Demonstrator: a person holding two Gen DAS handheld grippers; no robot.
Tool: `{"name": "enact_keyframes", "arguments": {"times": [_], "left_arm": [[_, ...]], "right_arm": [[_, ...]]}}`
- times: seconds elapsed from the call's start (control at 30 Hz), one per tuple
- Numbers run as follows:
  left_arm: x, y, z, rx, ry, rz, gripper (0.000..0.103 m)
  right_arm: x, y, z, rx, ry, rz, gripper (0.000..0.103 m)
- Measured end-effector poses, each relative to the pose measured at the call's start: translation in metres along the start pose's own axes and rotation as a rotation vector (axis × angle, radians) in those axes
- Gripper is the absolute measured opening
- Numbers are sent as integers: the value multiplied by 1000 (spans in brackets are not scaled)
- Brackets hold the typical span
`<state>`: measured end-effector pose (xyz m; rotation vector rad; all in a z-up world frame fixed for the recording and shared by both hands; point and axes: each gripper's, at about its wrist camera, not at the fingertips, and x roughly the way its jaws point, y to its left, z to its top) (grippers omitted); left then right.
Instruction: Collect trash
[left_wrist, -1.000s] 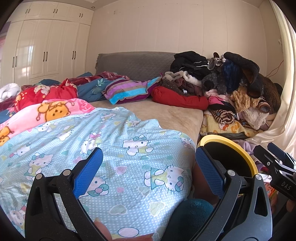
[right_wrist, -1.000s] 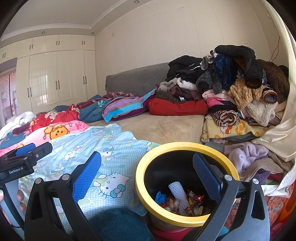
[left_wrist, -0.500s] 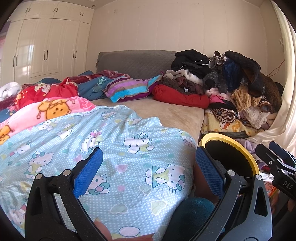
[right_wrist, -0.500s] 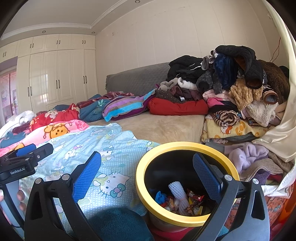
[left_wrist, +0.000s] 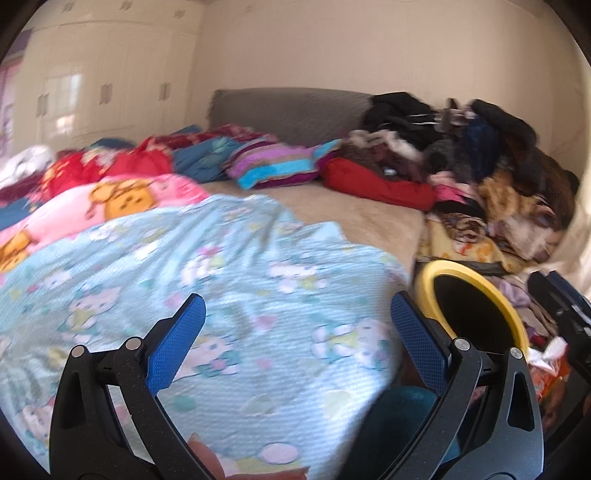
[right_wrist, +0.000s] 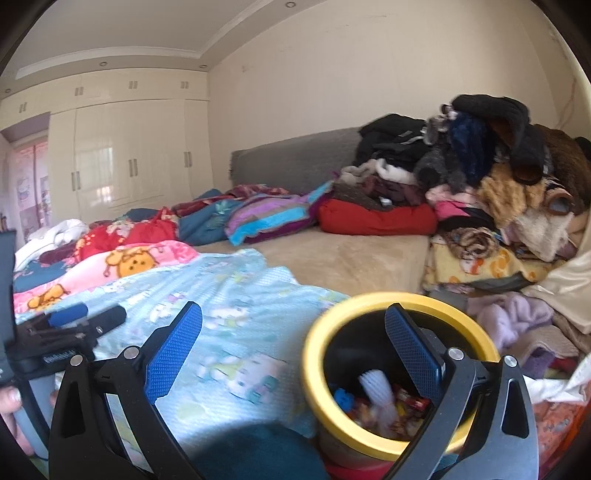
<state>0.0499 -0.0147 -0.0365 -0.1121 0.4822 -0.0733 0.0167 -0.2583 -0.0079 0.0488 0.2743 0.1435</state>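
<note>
Left gripper (left_wrist: 295, 332): jaws spread wide, nothing between the blue pads (left_wrist: 173, 345). It is positioned above the light-blue cartoon-cat blanket (left_wrist: 229, 280) covering the near part of the bed (left_wrist: 362, 221). The view is motion-blurred.

Right gripper (right_wrist: 293, 338): jaws spread wide, nothing held. Its right finger (right_wrist: 412, 345) overlaps the mouth of the trash bin in the right wrist view; whether it touches the bin cannot be told.

Trash bin (right_wrist: 402, 301): black container with a yellow rim, upright, just beside the bed's near corner. In the left wrist view the bin (left_wrist: 476, 291) appears at the right, beyond that gripper's right finger.

Trash (right_wrist: 376, 400): collected inside the bin, at the bottom. Visible contents include a white mesh-like piece, a blue scrap and red-and-yellow wrappers.

Surroundings: a pile of clothes (right_wrist: 480, 177) is heaped on the right side of the bed against the wall. A red cushion (right_wrist: 373, 221) and a striped pillow (right_wrist: 273, 214) lie near the grey headboard (right_wrist: 295, 162). A pink cartoon blanket (right_wrist: 122, 262) adjoins the blue one. White wardrobes (right_wrist: 129, 158) stand at the left.
</note>
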Motion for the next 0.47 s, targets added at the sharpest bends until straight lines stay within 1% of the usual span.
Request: {"name": "enact_keyframes", "arguments": {"times": [0.1, 0.13, 0.2, 0.23, 0.3, 0.33, 0.37, 0.4, 0.43, 0.47], "left_arm": [[-6, 39, 3, -60, 4, 99, 92], [-10, 59, 4, -88, -1, 137, 92], [-22, 108, 3, -148, -6, 235, 92], [-27, 127, 4, -169, -5, 284, 92], [-38, 180, 0, -228, 12, 415, 92], [-46, 213, -4, -275, 24, 477, 92], [-51, 239, -9, -314, 31, 522, 92], [-56, 268, -15, -352, 50, 592, 92], [-56, 297, -23, -381, 87, 666, 92], [-55, 319, -30, -403, 119, 717, 92]], "right_arm": [[18, 39, 9, -34, 14, 108, 97], [28, 64, 12, -54, 28, 174, 97], [42, 98, 14, -74, 64, 270, 97], [57, 129, 12, -88, 130, 357, 97], [76, 174, 4, -123, 230, 451, 97], [89, 208, -5, -153, 309, 524, 97], [99, 236, -14, -173, 372, 579, 97], [106, 257, -22, -187, 416, 620, 97], [117, 287, -34, -203, 478, 667, 97], [128, 312, -44, -220, 532, 690, 97]]}}
